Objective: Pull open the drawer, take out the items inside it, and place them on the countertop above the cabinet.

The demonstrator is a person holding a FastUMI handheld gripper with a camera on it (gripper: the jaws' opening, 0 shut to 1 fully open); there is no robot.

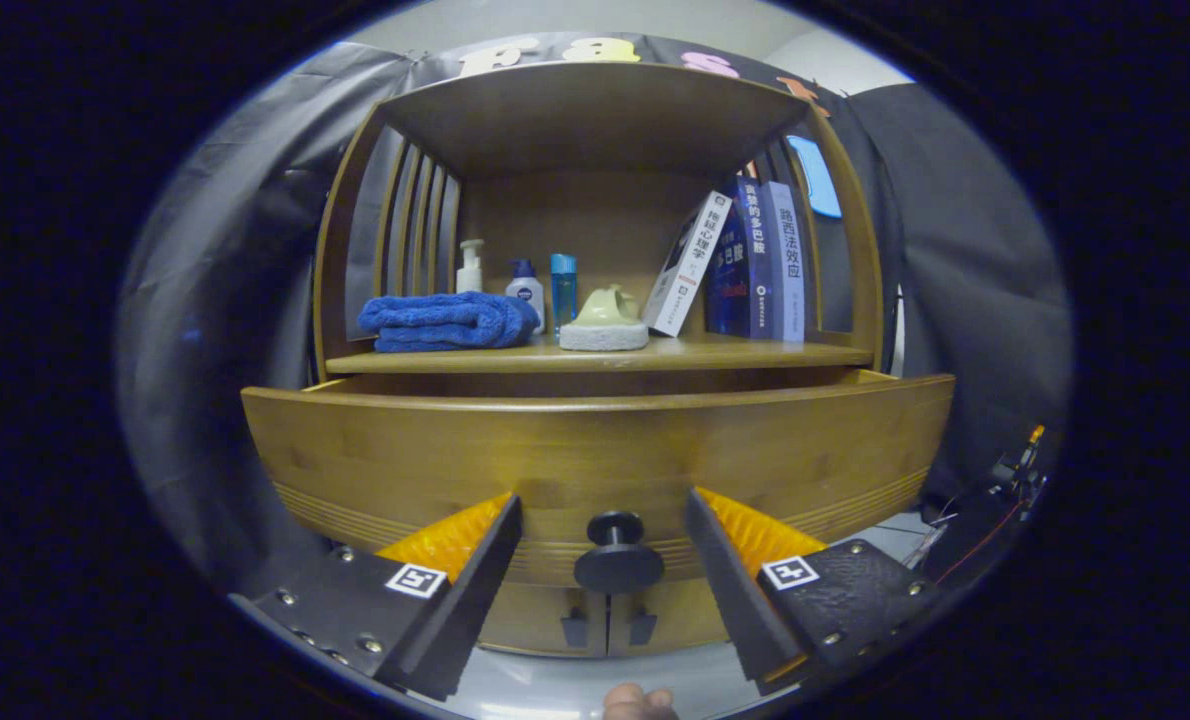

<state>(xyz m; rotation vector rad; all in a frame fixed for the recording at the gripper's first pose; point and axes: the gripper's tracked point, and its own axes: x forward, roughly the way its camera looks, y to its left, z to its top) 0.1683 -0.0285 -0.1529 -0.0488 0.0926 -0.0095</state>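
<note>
A wooden cabinet's drawer [595, 440] stands pulled out toward me, its wide front panel just ahead of the fingers. Its dark round knob [617, 560] sits between my two fingers, with a gap on each side. My gripper [603, 505] is open, the fingers apart from the knob. The drawer's inside is hidden behind its front panel. Above it the countertop [755, 352] carries a folded blue towel [447, 322], three small bottles [525, 288], a pale green soap dish [605, 322] and leaning books [745, 262].
The cabinet has a slatted left side [410, 230] and a top shelf board [595, 110]. Two small door handles [607, 628] sit below the drawer. Cables and a device [1005, 480] lie to the right. A fingertip [639, 702] shows beneath the fingers.
</note>
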